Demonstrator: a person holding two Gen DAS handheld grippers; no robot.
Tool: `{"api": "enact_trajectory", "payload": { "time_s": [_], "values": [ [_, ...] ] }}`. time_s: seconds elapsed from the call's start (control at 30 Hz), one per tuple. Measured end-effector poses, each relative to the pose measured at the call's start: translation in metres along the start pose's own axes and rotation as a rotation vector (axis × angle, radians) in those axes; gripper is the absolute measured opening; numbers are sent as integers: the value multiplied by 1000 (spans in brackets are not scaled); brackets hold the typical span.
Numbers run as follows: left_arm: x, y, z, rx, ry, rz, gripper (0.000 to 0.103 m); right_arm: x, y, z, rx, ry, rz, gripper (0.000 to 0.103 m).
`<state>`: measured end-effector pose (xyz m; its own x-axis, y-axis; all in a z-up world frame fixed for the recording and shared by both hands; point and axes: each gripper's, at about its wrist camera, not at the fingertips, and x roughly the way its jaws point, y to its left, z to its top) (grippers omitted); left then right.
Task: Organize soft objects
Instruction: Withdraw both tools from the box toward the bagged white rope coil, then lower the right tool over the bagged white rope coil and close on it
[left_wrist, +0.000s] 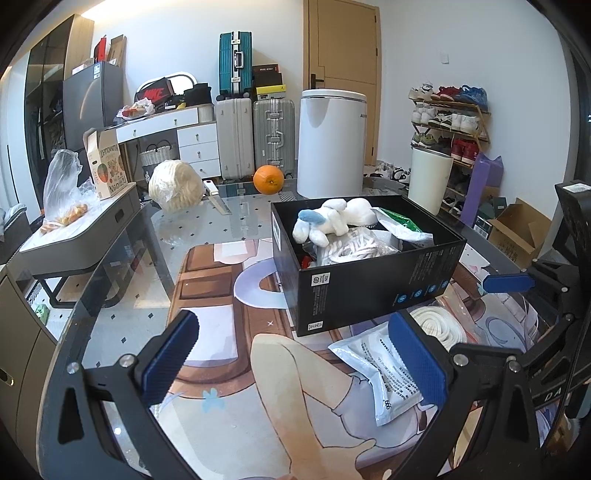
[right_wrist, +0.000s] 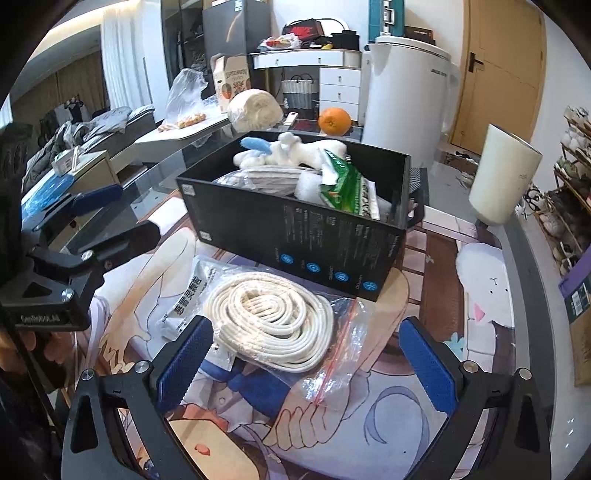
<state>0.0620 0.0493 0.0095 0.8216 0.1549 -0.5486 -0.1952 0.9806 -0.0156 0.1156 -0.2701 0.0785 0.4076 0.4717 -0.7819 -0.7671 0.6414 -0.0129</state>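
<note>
A black box (left_wrist: 369, 284) (right_wrist: 295, 236) stands on the printed mat and holds a white and blue plush toy (left_wrist: 328, 218) (right_wrist: 280, 149), a bagged white item and a green packet (right_wrist: 343, 184). In front of it lie a coiled white rope in a clear zip bag (right_wrist: 273, 317) (left_wrist: 439, 326) and a white foil pouch (left_wrist: 384, 373) (right_wrist: 184, 299). My left gripper (left_wrist: 295, 363) is open and empty, its right finger over the pouch. My right gripper (right_wrist: 306, 363) is open and empty, straddling the near side of the rope bag.
An orange (left_wrist: 268, 179), a wrapped white bundle (left_wrist: 175, 184) and a knife (left_wrist: 218, 197) lie at the table's far end. A white cylinder (right_wrist: 502, 173) stands right of the box. A side table with a bag of fruit (left_wrist: 62, 192) stands left.
</note>
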Motion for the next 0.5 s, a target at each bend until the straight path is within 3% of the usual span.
{"api": "enact_trajectory", "payload": {
  "time_s": [0.5],
  "values": [
    [2, 3, 0, -16, -1, -7, 103, 20, 25, 9, -111, 56, 45, 102]
  ]
}}
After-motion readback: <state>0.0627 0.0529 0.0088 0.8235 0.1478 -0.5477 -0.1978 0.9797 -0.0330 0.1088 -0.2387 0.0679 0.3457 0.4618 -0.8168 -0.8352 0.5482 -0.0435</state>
